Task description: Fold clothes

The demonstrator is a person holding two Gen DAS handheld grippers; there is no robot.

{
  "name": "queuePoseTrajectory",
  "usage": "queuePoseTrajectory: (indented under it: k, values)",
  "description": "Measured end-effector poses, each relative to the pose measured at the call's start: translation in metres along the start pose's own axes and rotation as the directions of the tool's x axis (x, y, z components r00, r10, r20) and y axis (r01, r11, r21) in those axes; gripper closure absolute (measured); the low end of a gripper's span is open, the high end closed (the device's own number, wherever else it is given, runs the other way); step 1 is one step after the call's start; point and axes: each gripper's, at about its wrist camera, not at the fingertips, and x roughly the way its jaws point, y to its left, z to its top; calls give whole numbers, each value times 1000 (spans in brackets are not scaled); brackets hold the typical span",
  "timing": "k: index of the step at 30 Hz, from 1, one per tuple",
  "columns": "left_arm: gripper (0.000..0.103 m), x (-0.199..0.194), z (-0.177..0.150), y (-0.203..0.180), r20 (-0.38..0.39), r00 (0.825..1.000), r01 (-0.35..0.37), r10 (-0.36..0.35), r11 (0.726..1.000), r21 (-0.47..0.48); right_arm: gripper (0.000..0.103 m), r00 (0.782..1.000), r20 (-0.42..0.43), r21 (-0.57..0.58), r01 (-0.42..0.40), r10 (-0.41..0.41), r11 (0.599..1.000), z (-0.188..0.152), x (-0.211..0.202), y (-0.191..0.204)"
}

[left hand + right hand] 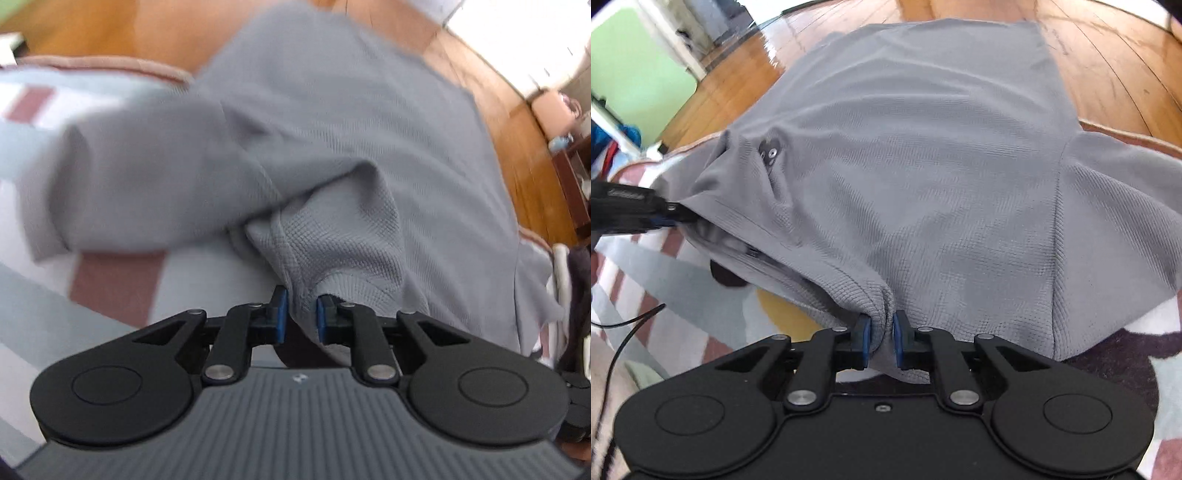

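Observation:
A grey waffle-knit shirt (923, 166) hangs stretched between both grippers, above a patterned rug. My right gripper (881, 332) is shut on a bunched edge of the shirt near the collar. My left gripper (301, 314) is shut on another bunch of the shirt (332, 147), near the collar; it also shows at the left in the right wrist view (665, 214). A short sleeve (129, 177) hangs to the left in the left wrist view, another sleeve (1108, 221) to the right in the right wrist view. The far hem reaches over the wooden floor.
A rug (683, 288) with grey, white, maroon and yellow patches lies below. The wooden floor (1108, 66) stretches beyond. A thin black cable (624, 332) crosses the rug at left. Furniture and clutter (565, 155) stand at the far right.

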Motion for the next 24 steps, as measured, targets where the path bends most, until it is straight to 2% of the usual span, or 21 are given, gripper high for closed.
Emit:
queuePoseTrajectory:
  k: [1,2,3,5,6,7,8,11,14,15,17,18,20,21,23,24]
  values:
    - [85,8,2,-1,-30,1000,6,-6,1000,15,80,1000,5,-30,11,-11,1000,-1,1,4]
    - [78,15,3,-7,-62,998,2,1,998,58,78,1000,14,-58,19,-19,998,-1,0,9]
    - [71,20,2,-11,-72,997,-12,18,997,80,77,999,23,-87,30,-28,996,-1,0,14]
    - [67,27,2,-19,-69,996,-46,55,992,116,78,997,51,-151,72,-65,986,-1,-1,23]
    - [70,30,2,-22,-58,996,-65,73,988,140,84,994,62,-182,97,-87,979,0,-1,26]
    - [78,30,4,-24,-35,995,-87,94,983,160,97,992,75,-203,118,-105,972,-1,-5,28]
    - [96,26,4,-27,6,993,-115,116,976,186,97,989,94,-217,135,-117,967,0,-10,30]
    - [97,-10,-1,-38,169,969,-221,183,943,248,97,979,166,-242,153,-114,958,5,-31,30]
    - [96,-57,-15,-44,252,955,-214,154,949,232,97,978,198,-292,121,-64,949,7,-52,33]
    - [97,-63,-23,-47,240,956,-232,170,938,259,97,980,194,-314,105,-45,943,6,-57,34]
    - [96,-62,-40,-53,188,958,-268,215,906,327,97,996,89,-375,44,-12,926,-3,-53,32]
    - [96,-50,-48,-54,135,964,-264,230,896,357,98,999,37,-401,18,-3,916,-8,-49,31]
    - [94,-25,-62,-56,26,965,-248,261,876,413,98,998,-33,-418,32,-50,908,-19,-32,28]
    - [93,-17,-64,-53,-16,965,-232,261,881,412,98,998,-42,-404,33,-55,914,-22,-28,24]
    - [86,-22,-60,-52,-7,967,-230,254,887,400,98,998,-50,-368,13,-33,930,-24,-27,18]
    - [72,-28,-55,-52,4,971,-222,239,896,385,98,999,-51,-346,-7,-12,938,-23,-29,14]
